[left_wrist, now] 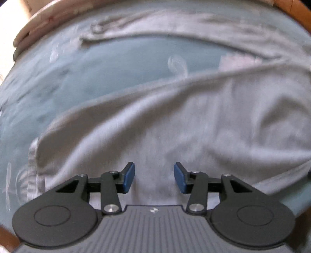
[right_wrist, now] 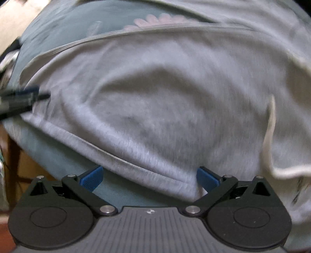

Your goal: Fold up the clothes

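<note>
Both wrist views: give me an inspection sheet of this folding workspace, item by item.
Surface: teal patterned cover, with a pink print in the right wrist view.
Job's things: grey garment lying on the cover, creased, its hemmed edge near the right gripper.
Clutter: pale pink fabric bunched at the far edge.
Grippers: left gripper open over the grey garment, nothing between its blue pads; right gripper open, straddling the hem, pads not pressing.
Cables: nothing seen.
Surroundings: wooden frame at the corner; the rest is too blurred to tell.
</note>
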`<action>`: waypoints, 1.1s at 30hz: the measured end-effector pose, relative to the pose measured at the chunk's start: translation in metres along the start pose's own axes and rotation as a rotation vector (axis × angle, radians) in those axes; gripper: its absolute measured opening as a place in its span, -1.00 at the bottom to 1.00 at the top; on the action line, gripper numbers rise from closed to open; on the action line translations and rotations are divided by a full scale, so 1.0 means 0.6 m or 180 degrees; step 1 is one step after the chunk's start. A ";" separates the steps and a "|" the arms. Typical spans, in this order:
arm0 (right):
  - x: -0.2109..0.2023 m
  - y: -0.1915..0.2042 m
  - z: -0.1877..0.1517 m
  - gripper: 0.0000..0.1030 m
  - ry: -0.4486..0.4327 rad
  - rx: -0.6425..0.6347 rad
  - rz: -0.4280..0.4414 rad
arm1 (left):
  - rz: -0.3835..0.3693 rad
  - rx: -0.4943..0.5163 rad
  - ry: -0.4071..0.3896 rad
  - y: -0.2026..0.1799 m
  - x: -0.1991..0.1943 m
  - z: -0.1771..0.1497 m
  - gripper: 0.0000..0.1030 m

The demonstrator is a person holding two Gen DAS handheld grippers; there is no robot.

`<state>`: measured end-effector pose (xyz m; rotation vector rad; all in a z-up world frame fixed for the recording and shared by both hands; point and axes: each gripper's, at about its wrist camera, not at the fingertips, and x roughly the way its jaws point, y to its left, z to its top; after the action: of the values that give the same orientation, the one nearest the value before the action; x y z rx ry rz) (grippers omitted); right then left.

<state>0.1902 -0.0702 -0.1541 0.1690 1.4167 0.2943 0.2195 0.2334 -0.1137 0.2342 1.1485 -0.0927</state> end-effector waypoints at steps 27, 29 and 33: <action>0.011 -0.011 0.089 1.00 -0.0670 -0.0806 -0.0592 | 0.0000 -0.0619 0.0003 0.062 0.022 0.042 0.43; 0.014 -0.008 0.092 1.00 -0.0666 -0.0804 -0.0628 | 0.0011 -0.0692 -0.0140 0.084 0.012 0.050 0.44; 0.019 -0.001 0.094 1.00 -0.0663 -0.0756 -0.0729 | -0.0177 -0.0633 -0.0247 0.103 0.027 0.069 0.49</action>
<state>0.2475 -0.0639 -0.1563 -0.1532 1.1715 0.2456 0.2748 0.2844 -0.1038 0.0219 1.0790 -0.0359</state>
